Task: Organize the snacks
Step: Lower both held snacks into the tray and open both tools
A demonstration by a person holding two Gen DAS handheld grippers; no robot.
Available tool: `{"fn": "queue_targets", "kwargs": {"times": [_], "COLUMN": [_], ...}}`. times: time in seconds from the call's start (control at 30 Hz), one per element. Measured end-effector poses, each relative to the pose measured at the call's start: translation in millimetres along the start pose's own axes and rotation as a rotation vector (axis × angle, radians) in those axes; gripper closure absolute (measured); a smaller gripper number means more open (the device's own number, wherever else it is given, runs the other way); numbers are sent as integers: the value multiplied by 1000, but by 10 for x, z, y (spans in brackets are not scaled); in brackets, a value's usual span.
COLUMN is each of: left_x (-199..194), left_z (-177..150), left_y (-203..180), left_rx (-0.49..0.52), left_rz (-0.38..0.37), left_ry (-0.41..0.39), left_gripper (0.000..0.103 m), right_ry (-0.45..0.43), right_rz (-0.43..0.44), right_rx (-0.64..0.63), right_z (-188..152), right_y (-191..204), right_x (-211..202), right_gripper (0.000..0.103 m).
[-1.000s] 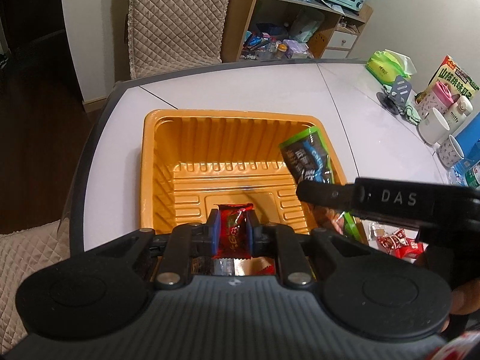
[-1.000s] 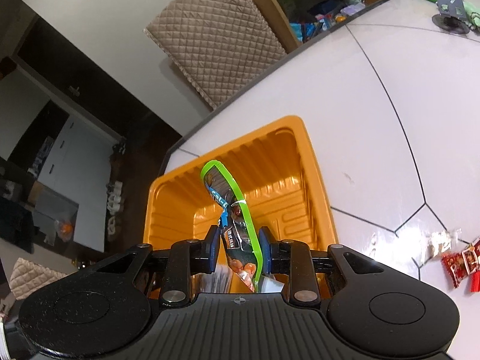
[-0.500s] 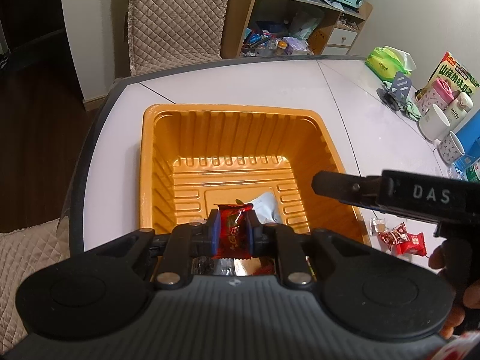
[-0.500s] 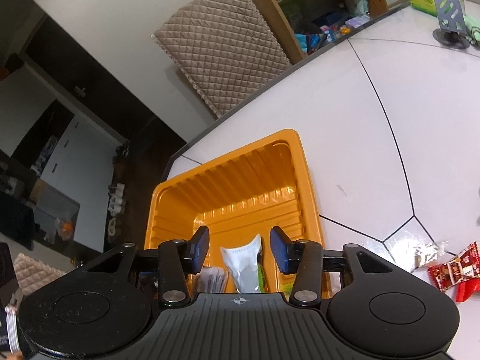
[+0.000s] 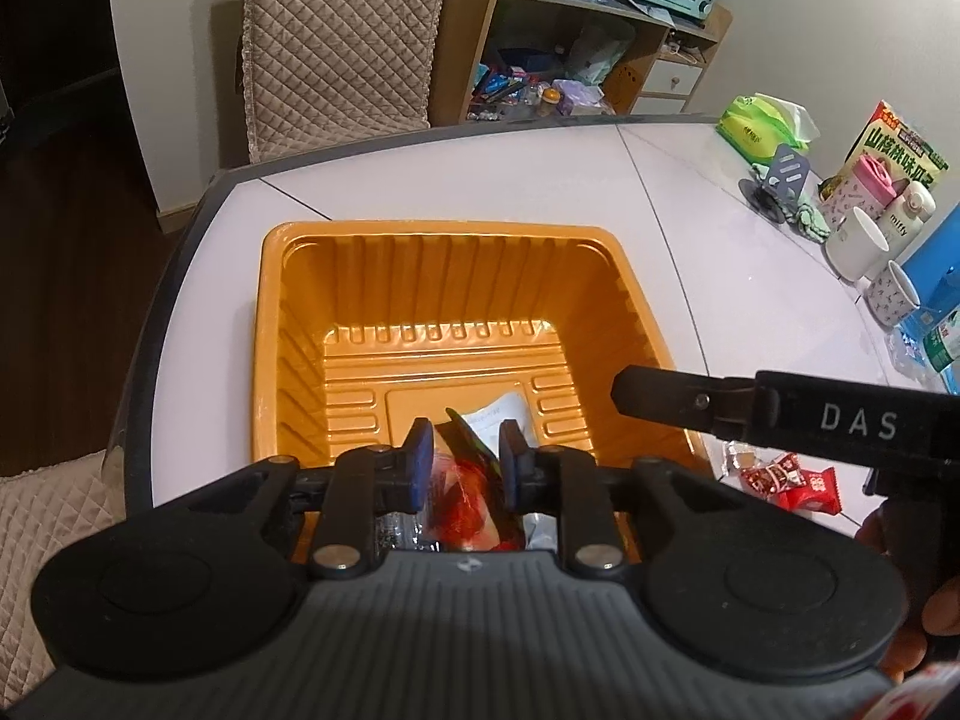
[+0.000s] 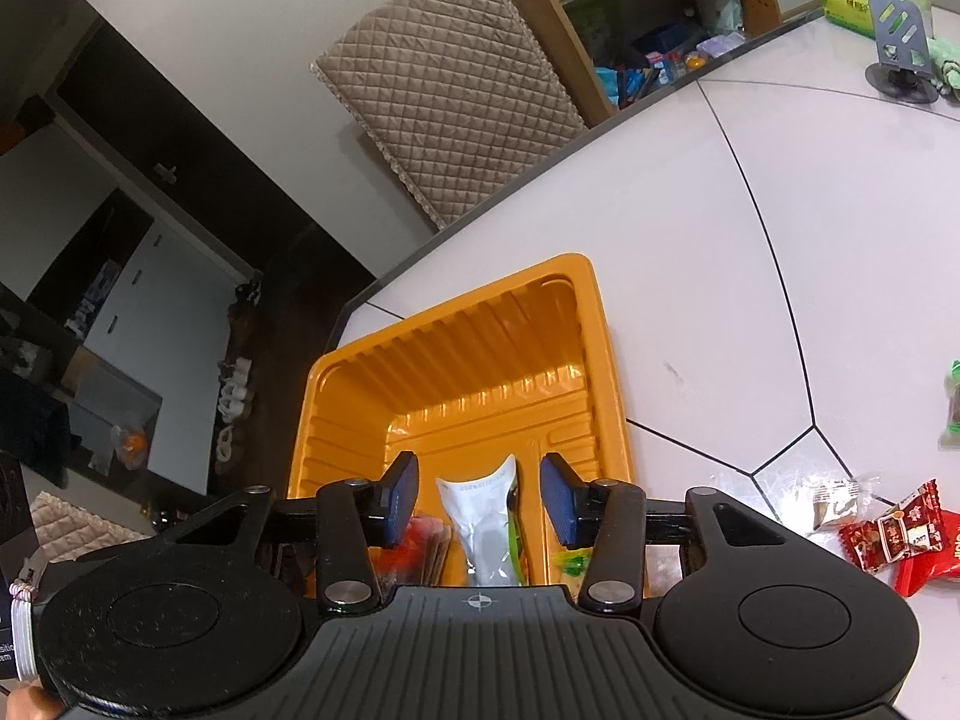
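An orange plastic tray (image 5: 432,228) sits on the white table, and both grippers hang over its near end. My left gripper (image 5: 461,462) has its jaws opening. The red snack packet (image 5: 462,492) between them is blurred and sags below the pads. My right gripper (image 6: 478,498) is open above the tray (image 6: 456,312), with nothing gripped. The green-edged packet (image 6: 486,534) lies silver side up on the tray floor under it, and also shows in the left wrist view as a white packet (image 5: 501,411). A right finger (image 5: 690,399) reaches in from the right.
Loose red candies (image 6: 894,540) and a clear-wrapped snack (image 6: 840,498) lie on the table right of the tray. Another green-edged snack (image 6: 951,408) is at the far right. Mugs (image 5: 855,243), a tissue pack (image 5: 762,126) and a phone stand (image 5: 780,180) line the right side. A quilted chair (image 5: 342,42) stands beyond the table.
The right gripper opened and dropped the green-edged packet into the tray, where it now lies flat. The left jaws have just spread, and the red packet has slipped lower.
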State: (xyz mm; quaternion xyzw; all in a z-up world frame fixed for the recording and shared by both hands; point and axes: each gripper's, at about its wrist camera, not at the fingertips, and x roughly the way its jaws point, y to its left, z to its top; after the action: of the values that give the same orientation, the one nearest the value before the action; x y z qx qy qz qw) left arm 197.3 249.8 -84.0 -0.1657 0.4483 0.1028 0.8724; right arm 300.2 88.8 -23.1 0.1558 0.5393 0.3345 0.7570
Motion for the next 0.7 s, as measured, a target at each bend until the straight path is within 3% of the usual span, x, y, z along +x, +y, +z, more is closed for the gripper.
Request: {"fn": "queue_targets", "kwargs": {"times": [0.7], "left_x": [-319], "left_z": [-158], "left_y": [66], "left_rx": [-39], "left_rz": [22], "left_ry": [-7], "left_gripper": [81], "right_ry": [20], "right_rz": [17], "right_rx": [-29], "right_z": [-119], "right_y": [31], "right_x": [-120], "right_gripper": [58]}}
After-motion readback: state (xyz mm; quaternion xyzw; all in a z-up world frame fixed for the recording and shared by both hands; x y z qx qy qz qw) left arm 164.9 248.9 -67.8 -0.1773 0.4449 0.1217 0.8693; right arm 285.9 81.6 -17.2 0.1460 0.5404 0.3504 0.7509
